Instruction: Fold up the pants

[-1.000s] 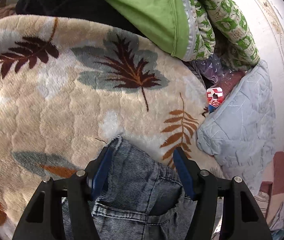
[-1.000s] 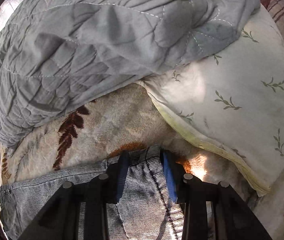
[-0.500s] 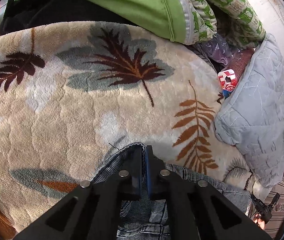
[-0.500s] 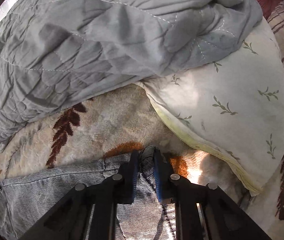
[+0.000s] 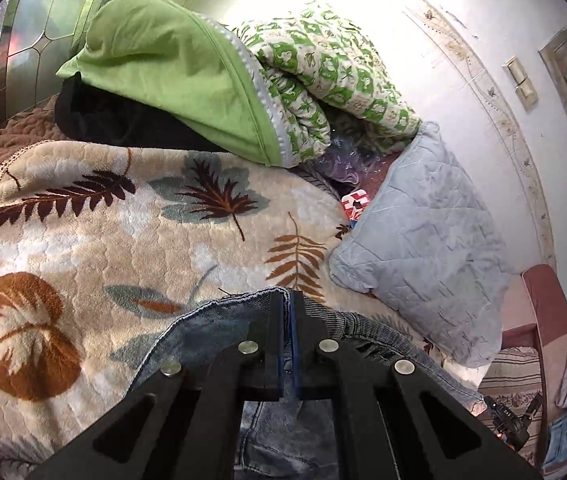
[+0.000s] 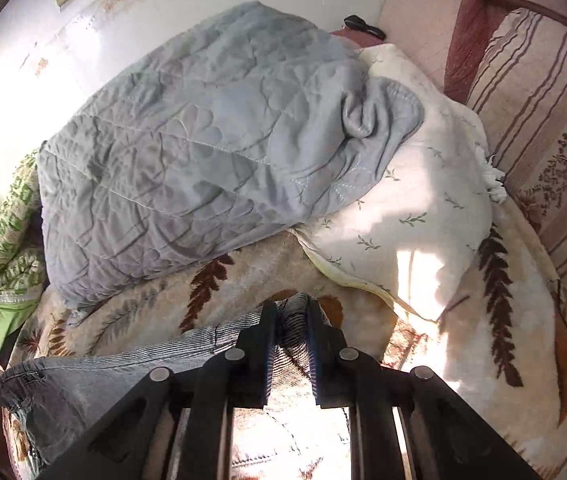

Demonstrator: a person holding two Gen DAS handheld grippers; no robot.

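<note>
Your two grippers hold the pants by their top edge above the blanket.

The pants [image 5: 219, 324] hang from both grips, their denim draped over the leaf-print blanket [image 5: 83, 240] on the bed; your left gripper [image 5: 286, 304] has its fingers pinched tight on the hem edge, almost no gap between them; your right gripper [image 6: 292, 312] has its fingers narrow, clamping a bunched fold of the striped cloth; the grey quilt [image 6: 187, 152] lies beyond, partly over the white pillow [image 6: 411, 216]; the green quilt [image 5: 171, 80] sits at the far side.
</note>
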